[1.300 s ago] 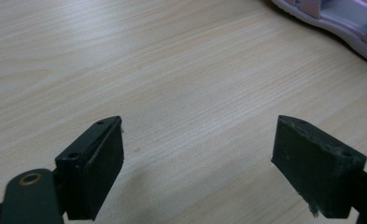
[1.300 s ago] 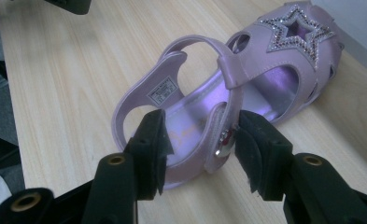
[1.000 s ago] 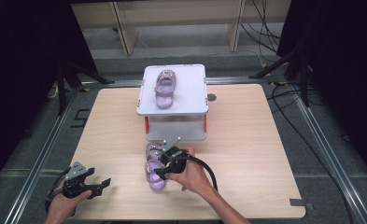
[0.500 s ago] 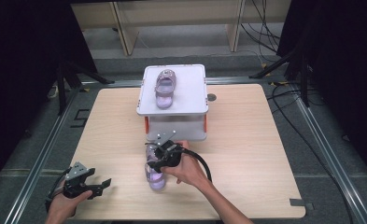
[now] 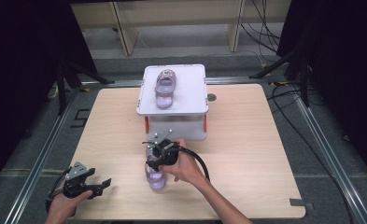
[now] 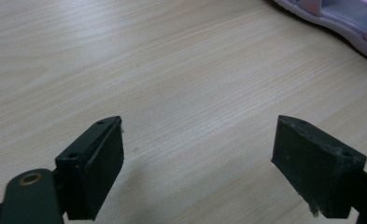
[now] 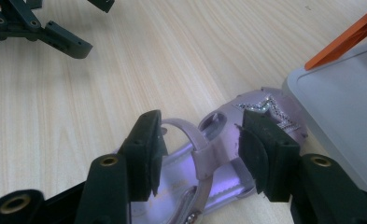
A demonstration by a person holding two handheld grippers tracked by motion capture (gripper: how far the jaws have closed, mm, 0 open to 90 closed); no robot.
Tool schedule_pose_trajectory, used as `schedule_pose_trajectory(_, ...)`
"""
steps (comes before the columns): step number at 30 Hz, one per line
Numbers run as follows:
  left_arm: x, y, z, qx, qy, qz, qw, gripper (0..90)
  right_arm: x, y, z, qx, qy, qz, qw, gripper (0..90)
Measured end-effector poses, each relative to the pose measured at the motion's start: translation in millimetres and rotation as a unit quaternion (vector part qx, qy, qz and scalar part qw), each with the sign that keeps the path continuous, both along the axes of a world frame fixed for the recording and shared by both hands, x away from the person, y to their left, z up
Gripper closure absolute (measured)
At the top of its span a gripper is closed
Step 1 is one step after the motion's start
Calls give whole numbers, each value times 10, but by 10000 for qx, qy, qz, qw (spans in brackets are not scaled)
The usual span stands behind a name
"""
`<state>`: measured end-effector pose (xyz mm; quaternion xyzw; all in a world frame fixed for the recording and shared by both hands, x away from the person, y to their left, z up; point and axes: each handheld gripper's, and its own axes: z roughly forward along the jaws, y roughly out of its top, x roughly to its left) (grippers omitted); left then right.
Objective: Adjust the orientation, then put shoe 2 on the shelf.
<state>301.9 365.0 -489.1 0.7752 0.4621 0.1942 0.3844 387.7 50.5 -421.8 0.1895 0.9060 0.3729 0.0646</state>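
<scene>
Right gripper point(image 7: 197, 154) hangs over the purple shoe point(image 7: 218, 163) on the table point(image 5: 246, 140), jaws spread either side of its strap.

Light falls evenly from overhead, so the wooden table point(image 5: 246, 154) reads bright and warm while the surroundings at both sides drop into near black. The white box point(image 5: 190, 88) top is pale, almost washed out. Shadows are soft and short: a faint one beneath the left gripper point(image 6: 197, 154) jaws, a darker one under the sandal point(image 7: 228, 154). The high view is slightly soft and grainy. In the gripper views the near jaws are a little blurred, the wood grain sharp
</scene>
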Motion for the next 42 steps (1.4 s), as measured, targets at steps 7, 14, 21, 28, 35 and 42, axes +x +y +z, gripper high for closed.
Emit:
schedule_pose_trajectory(7, 1, 4, -2, 20, -1, -20, 10000, 161, 15, 49, -45, -40, 6, -2, 10000, 492)
schedule_pose_trajectory(14, 8, 2, -9, -8, -8, -44, 10000, 160, 34, 100, -109, -47, 5, 39, 10000, 534)
schedule_pose_trajectory(21, 4, 1, -4, -17, -15, -34, 10000, 160, 36, 141, -129, -176, -65, 261, 9995, 564)
schedule_pose_trajectory(28, -3, 7, 2, 13, 2, -24, 10000, 161, 32, 125, -132, -186, -57, 234, 9995, 560)
schedule_pose_trajectory(35, 7, 22, 5, 99, -13, -64, 9999, 160, 11, 82, -153, -470, -220, 240, 9984, 554)
schedule_pose_trajectory(42, -4, 14, -2, -7, 16, 27, 10000, 161, 49, 65, -157, -619, -280, 228, 9974, 720)
